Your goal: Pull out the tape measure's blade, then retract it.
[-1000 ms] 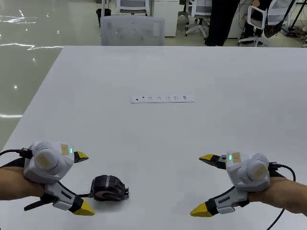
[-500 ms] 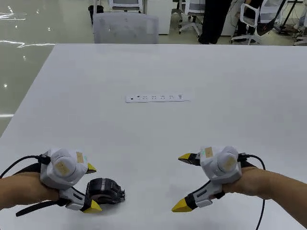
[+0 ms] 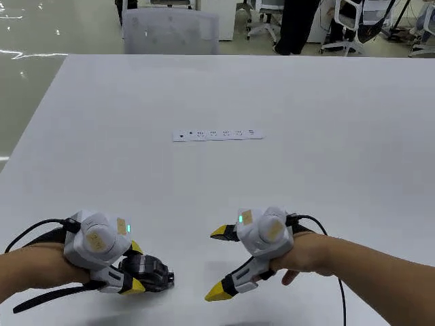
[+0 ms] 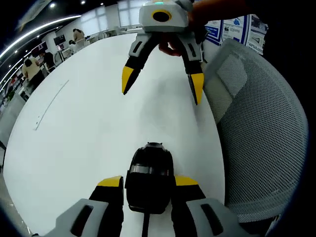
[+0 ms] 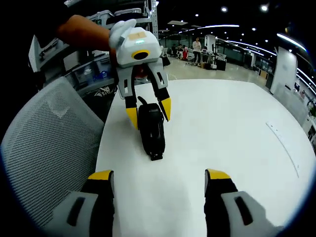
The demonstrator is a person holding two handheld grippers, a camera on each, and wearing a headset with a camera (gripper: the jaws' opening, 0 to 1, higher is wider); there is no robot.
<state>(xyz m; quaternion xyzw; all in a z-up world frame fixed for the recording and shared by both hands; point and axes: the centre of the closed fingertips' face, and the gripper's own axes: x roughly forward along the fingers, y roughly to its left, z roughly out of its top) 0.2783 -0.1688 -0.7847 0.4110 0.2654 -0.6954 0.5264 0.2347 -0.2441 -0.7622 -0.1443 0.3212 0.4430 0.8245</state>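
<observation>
Head view: near the front left edge of the white counter [image 3: 306, 122], the left gripper [image 3: 134, 267] has its yellow-tipped fingers closed around a black tape measure [image 3: 151, 272], which rests on the counter surface. The left gripper view looks down along those fingers [image 4: 111, 181], one pressed against each side of the tape measure [image 4: 149, 175], with the case pointing away toward the right gripper [image 4: 162, 85]. The right gripper [image 3: 217, 262] hangs just above the counter to the right of the tape measure, near it but not touching, with its fingers spread wide and nothing between them. In the right gripper view its own fingers [image 5: 101, 175] stand well apart, and straight ahead the left gripper [image 5: 148, 113] straddles the tape measure [image 5: 150, 126]. A white power strip [image 3: 217, 134] lies flat across the middle of the counter, well apart from both grippers. A grey mesh chair back [image 4: 256, 123] stands just beside the near edge of the counter.
</observation>
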